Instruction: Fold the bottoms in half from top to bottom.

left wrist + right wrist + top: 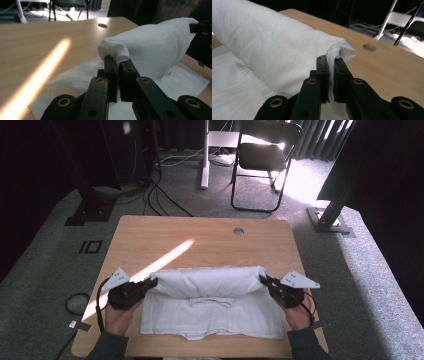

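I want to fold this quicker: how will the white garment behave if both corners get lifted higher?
The white garment is probably floppy: it bulges and sags between the left gripper and right gripper. It seems light, since small pinches carry the fold. Likely to drape, not hold a crease.

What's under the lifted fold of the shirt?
Under the lifted fold, held by the left gripper and right gripper, lies the rest of the shirt on the table. Anything beneath is covered.

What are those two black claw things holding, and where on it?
Both hold one white cloth garment: the left gripper pinches a corner of its lifted far edge, the right gripper the opposite corner.
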`<action>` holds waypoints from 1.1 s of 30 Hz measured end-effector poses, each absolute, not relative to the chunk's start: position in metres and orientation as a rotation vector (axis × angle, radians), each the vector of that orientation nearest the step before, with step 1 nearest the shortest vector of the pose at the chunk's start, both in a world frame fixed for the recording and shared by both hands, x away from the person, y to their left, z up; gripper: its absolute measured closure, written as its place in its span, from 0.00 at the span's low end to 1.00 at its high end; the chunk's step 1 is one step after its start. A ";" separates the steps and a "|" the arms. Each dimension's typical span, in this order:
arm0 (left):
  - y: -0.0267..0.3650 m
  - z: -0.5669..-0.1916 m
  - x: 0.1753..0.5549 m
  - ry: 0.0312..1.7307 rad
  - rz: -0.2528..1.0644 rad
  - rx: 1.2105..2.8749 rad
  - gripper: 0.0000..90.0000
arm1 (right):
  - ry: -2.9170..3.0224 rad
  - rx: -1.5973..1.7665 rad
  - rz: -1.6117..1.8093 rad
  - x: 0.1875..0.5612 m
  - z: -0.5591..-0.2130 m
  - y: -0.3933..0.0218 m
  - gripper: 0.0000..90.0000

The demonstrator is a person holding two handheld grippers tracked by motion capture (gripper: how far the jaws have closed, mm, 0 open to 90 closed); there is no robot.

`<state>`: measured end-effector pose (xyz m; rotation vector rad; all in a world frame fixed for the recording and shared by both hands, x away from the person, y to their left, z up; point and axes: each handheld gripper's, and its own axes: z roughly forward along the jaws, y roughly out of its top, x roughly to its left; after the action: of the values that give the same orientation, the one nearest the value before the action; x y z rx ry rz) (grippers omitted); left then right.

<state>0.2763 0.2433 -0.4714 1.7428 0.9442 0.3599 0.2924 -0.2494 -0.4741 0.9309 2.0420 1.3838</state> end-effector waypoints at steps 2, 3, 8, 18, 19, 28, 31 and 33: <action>0.243 -0.483 0.268 0.955 0.313 1.744 0.95 | 2.048 0.959 1.397 0.280 -0.487 -0.252 0.94; 0.243 -0.489 0.266 0.967 0.288 1.754 0.94 | 2.052 0.972 1.401 0.274 -0.493 -0.254 0.94; 0.244 -0.487 0.256 0.964 0.357 1.787 0.68 | 2.111 0.971 1.406 0.258 -0.502 -0.262 0.66; 0.193 -0.443 0.295 0.969 0.446 1.818 0.63 | 2.035 1.037 1.435 0.294 -0.448 -0.217 0.47; 0.193 -0.443 0.295 0.969 0.446 1.818 0.63 | 2.035 1.037 1.435 0.294 -0.448 -0.217 0.47; 0.142 -0.510 0.310 1.054 0.327 1.967 0.63 | 2.195 1.119 1.251 0.325 -0.496 -0.140 0.48; 0.146 -0.526 0.305 1.078 0.298 1.936 0.63 | 2.207 1.087 1.181 0.319 -0.511 -0.133 0.46; 0.146 -0.531 0.301 1.073 0.311 1.936 0.62 | 2.206 1.077 1.166 0.316 -0.516 -0.132 0.46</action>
<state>0.3011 0.1463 -0.5314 1.9359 1.0731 0.3106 0.3165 -0.1319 -0.5164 1.0775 2.2065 1.1658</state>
